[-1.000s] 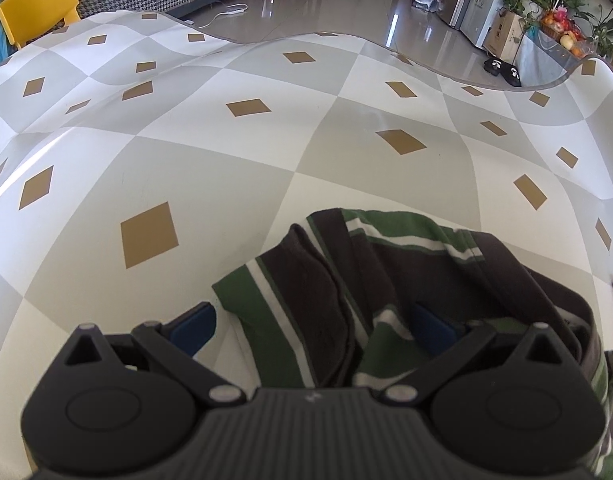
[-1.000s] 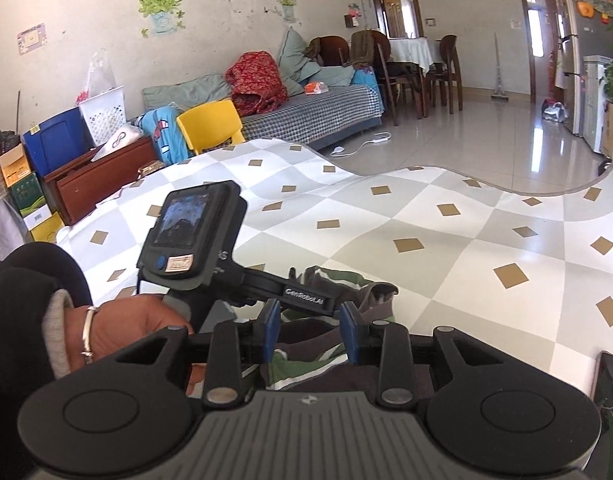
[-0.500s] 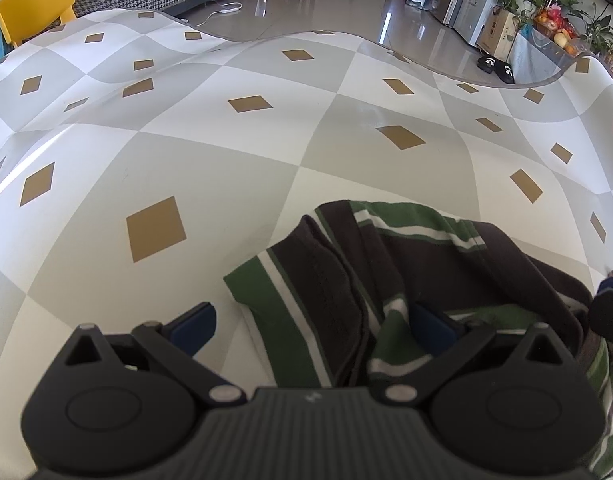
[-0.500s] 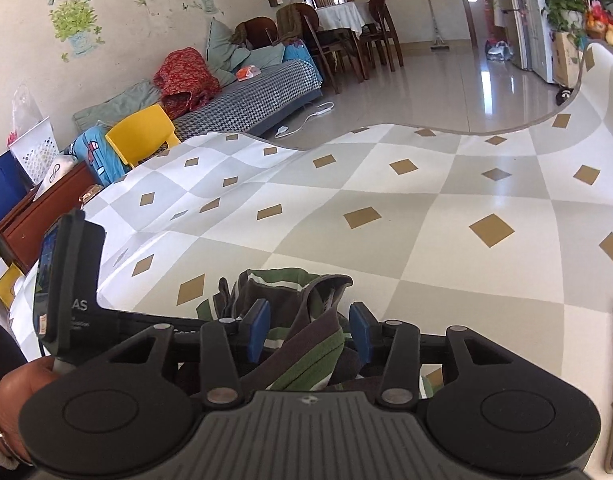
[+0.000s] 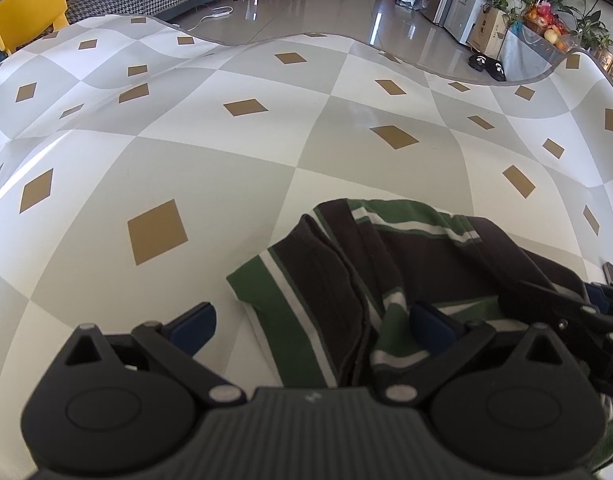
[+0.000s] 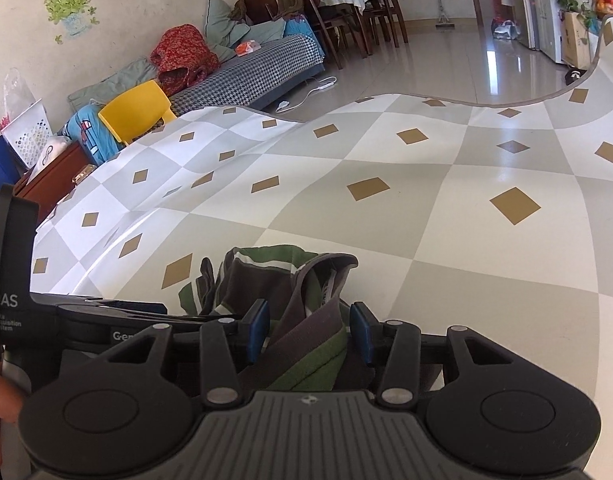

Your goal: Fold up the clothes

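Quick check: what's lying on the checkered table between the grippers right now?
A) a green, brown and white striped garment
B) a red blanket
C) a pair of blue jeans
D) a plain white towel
A: the striped garment lies bunched on the table, inside both grippers' views.

- Bright daylight fills both views; everything is sharp, with no motion blur.
- Glare streaks the polished floor (image 5: 382, 20) beyond the worktop's (image 5: 226, 168) far edge.
- A white sheen runs along the worktop's left edge.
- Fisheye distortion bows the worktop's far edge; the picture corners go black.
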Motion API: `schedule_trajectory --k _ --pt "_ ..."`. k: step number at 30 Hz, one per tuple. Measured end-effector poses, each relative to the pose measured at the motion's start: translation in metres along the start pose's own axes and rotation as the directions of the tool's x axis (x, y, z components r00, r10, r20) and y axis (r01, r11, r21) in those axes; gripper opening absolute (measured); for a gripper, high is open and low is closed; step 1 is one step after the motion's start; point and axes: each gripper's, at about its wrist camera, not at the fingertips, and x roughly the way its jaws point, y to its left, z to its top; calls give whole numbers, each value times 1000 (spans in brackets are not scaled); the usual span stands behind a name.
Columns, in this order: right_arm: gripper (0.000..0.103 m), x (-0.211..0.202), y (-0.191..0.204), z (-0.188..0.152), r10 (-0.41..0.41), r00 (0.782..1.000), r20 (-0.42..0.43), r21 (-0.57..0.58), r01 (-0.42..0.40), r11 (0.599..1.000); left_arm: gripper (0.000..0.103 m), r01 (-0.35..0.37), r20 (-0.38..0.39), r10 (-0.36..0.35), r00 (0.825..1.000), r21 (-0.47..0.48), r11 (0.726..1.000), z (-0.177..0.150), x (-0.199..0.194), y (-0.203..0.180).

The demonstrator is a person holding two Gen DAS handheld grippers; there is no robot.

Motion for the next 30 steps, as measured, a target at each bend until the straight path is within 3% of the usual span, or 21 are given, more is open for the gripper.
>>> schedule_trajectory --k 3,10,13,21,26,30 --pt "43 5 2 -1 -2 1000 -1 -20 2 1000 103 11 -3 -11 1000 -4 1000 0 -1 2" --pt "17 3 11 2 -35 998 47 -88 39 995 103 39 29 -40 999 28 999 2 -14 5" --pt "11 -2 16 3 -34 998 58 -120 41 992 103 59 53 -62 997 60 996 3 -21 5" --pt "9 -27 31 8 40 995 89 -184 -23 983 103 139 119 -162 980 184 973 3 -43 6" --pt "8 -49 44 4 113 989 92 -247 -87 965 103 133 172 -177 969 244 961 3 -55 11" --pt "8 -66 56 -4 160 985 70 -312 -131 941 103 202 194 -267 944 301 932 -2 -67 15"
